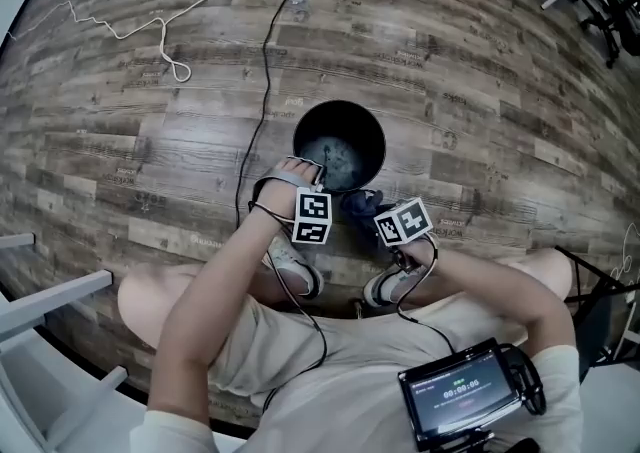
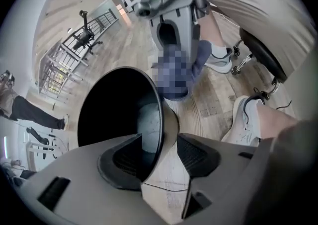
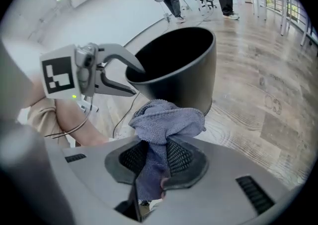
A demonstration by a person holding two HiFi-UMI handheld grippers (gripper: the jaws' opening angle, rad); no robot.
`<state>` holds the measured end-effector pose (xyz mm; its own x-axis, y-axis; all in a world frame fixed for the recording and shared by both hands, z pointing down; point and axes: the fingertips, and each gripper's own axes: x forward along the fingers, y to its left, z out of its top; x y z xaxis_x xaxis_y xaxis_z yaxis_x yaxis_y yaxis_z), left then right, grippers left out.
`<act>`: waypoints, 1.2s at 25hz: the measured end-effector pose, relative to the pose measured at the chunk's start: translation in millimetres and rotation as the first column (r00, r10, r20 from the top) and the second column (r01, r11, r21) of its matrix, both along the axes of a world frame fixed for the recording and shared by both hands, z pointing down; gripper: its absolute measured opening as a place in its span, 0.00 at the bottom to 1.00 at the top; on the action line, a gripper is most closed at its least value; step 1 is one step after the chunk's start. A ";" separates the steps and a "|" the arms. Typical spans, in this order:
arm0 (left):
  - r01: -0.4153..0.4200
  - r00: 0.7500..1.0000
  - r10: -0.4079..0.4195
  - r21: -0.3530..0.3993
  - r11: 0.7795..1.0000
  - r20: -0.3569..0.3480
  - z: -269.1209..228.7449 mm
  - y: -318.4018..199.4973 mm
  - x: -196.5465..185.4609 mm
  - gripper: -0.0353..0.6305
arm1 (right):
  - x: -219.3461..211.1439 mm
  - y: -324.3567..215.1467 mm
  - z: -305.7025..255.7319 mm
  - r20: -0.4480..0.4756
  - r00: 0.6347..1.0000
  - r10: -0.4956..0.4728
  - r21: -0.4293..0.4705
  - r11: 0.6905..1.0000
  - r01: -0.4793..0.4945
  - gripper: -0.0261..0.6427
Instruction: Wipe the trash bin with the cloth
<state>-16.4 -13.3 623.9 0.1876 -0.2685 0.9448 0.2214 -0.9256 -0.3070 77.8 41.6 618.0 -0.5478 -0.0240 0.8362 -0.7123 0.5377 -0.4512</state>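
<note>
1. Now the trash bin [image 1: 366, 125] stands upright on the wooden floor [image 1: 480, 91] in front of the seated person, its open mouth up, so its long axis is vertical.
2. The left gripper [image 2: 166, 154] is at the near-left part of the rim. Its jaws stand wide apart with the rim between them, one jaw inside the bin and one outside. The pads do not press on the wall, so it holds nothing.
3. The right gripper [image 3: 156, 157] is closed on the grey-blue cloth [image 3: 166, 117], which stands out of the jaws as a bunch.
4. The relation that matters: the bin lies just beyond the cloth, on the far side. The cloth hangs beside the near-right outer wall, to the right of the left gripper. Whether it touches the wall, I cannot tell.
5. In my judgement the right hand must bring the cloth a little forward, onto the wall or over the rim. The left gripper is nearer to the rim, and it could close there to steady the bin.
</note>
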 end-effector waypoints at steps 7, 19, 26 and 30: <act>0.014 1.000 -0.014 -0.008 1.000 -0.006 -0.1 1.4 0.9 0.26 | -4.8 17.0 -43.6 -0.025 0.967 -0.255 0.108 0.961 0.256 0.17; 0.155 0.988 -0.155 -0.036 0.987 0.012 -0.9 1.9 12.6 0.23 | 6.8 6.8 -41.4 -0.107 0.918 -0.381 0.072 0.918 0.389 0.17; 0.164 0.986 -0.164 -0.031 0.986 0.001 -1.2 2.6 22.7 0.23 | 10.1 -15.4 -47.0 -0.098 0.922 -0.374 0.117 0.916 0.384 0.17; 0.118 0.993 -0.118 -0.004 0.993 -0.023 -2.6 6.6 30.6 0.22 | 4.7 -22.3 -38.0 -0.115 0.911 -0.396 0.132 0.903 0.409 0.17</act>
